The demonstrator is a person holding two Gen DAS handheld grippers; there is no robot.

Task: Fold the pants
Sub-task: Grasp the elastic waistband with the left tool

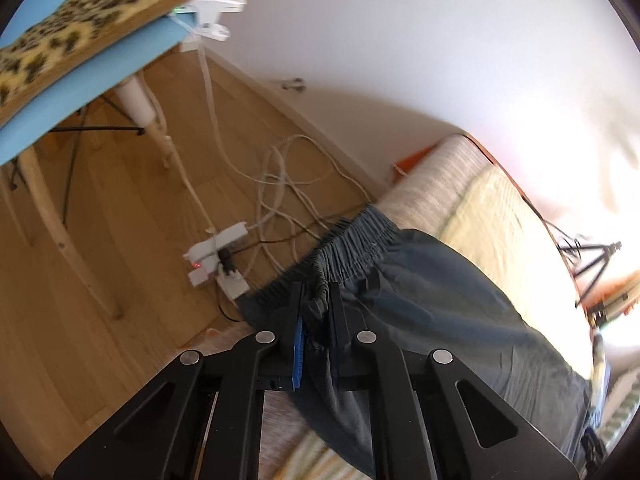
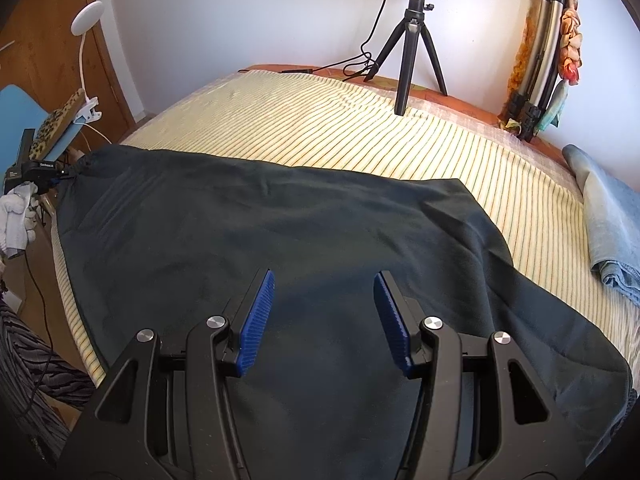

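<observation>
My dark pants (image 2: 280,240) lie spread flat across the striped bed (image 2: 320,104), my left claw (image 1: 316,312) pinching the gathered waistband (shown only there, beyond it floor cables at 10 o'clock), my right claw (image 2: 324,300) spread above them.

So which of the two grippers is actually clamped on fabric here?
The left gripper: its jaws are pinched on the gathered elastic waistband of the dark grey pants. The right gripper is open above the cloth and holds nothing.
</observation>
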